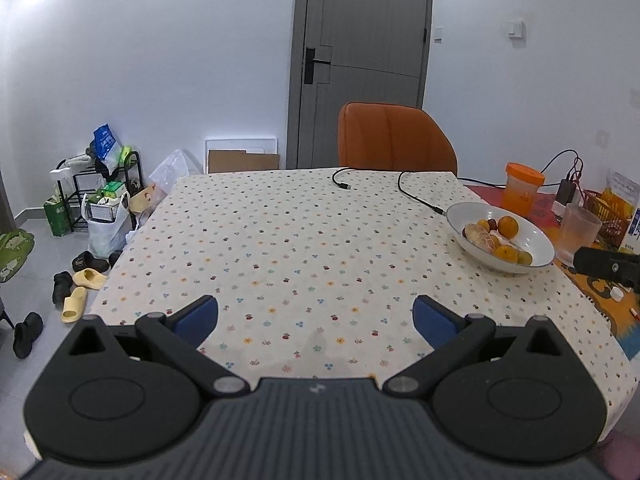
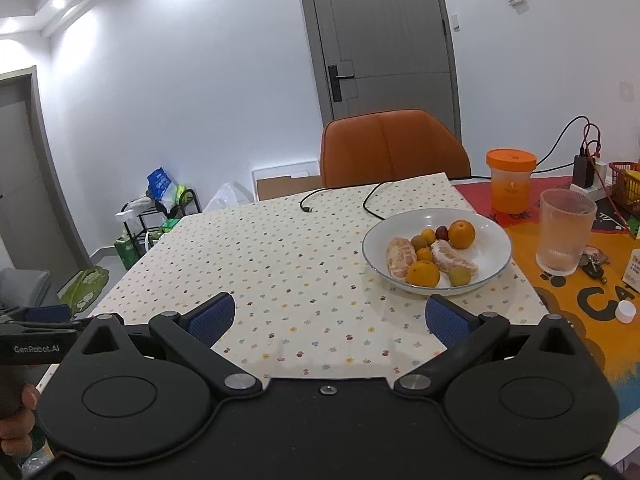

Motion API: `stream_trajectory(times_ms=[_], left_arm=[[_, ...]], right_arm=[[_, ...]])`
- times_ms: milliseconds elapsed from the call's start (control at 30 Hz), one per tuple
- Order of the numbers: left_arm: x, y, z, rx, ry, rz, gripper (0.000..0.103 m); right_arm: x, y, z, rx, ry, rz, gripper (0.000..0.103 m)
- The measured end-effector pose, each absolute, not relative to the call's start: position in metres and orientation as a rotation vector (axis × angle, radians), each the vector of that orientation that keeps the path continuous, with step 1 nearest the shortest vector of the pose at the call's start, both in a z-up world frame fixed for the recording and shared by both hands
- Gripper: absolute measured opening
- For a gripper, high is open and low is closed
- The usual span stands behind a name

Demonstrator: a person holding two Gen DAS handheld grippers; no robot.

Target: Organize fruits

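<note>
My left gripper [image 1: 316, 320]: the two blue pads are spread wide apart and nothing is between them; it hangs over the near part of the dotted tablecloth [image 1: 280, 248].
My right gripper [image 2: 328, 320]: also spread wide, holding nothing; the right pad is just in front of the near rim of the bowl, but I cannot tell if it touches it.
My right gripper in the left view: only a black piece [image 1: 608, 266] shows at the right edge, near the bowl.
My left gripper in the right view: its black body shows at the left edge [image 2: 36, 332], with my hand [image 2: 20, 420] around the handle under it.
Bowl [image 2: 496, 240]: white and shallow, on the right side of the tablecloth, close to its right edge.
Fruits [image 2: 434, 254]: all inside the bowl; two peeled citrus pieces, one big orange at the far side, one more orange at the near side, some small yellow-green round fruits and one small dark red fruit.
Clear ribbed glass [image 2: 564, 236]: upright, right of the bowl, on the orange mat.
Orange jar [image 2: 510, 182]: upright with its lid on, farther than the glass.
Black cables [image 2: 372, 200]: lying on the far part of the tablecloth.
Orange chair [image 2: 394, 150]: behind the far edge of the table.
Small white cap [image 2: 625, 311]: on the orange mat, near right.
</note>
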State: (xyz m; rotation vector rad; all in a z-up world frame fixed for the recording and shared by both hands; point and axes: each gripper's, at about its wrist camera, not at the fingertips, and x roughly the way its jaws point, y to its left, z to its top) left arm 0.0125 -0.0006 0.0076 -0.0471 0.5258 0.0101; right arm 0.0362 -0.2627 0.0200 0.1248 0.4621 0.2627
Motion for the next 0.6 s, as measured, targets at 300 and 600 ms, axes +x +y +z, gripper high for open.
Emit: stream_trajectory(times_ms=[300,600], left_arm=[[0.0138,-0.0020,0.0068,-0.043,0.530,0.020,0.103],[0.0130,-0.0018,0.0081,-0.042,0.525,0.017,0.103]], right_arm=[[0.0412,-0.2598,0.0133,0.118,0.495,0.290,0.103],[0.0405,-0.2571,0.0135,0.112,0.494,0.295,0.103]])
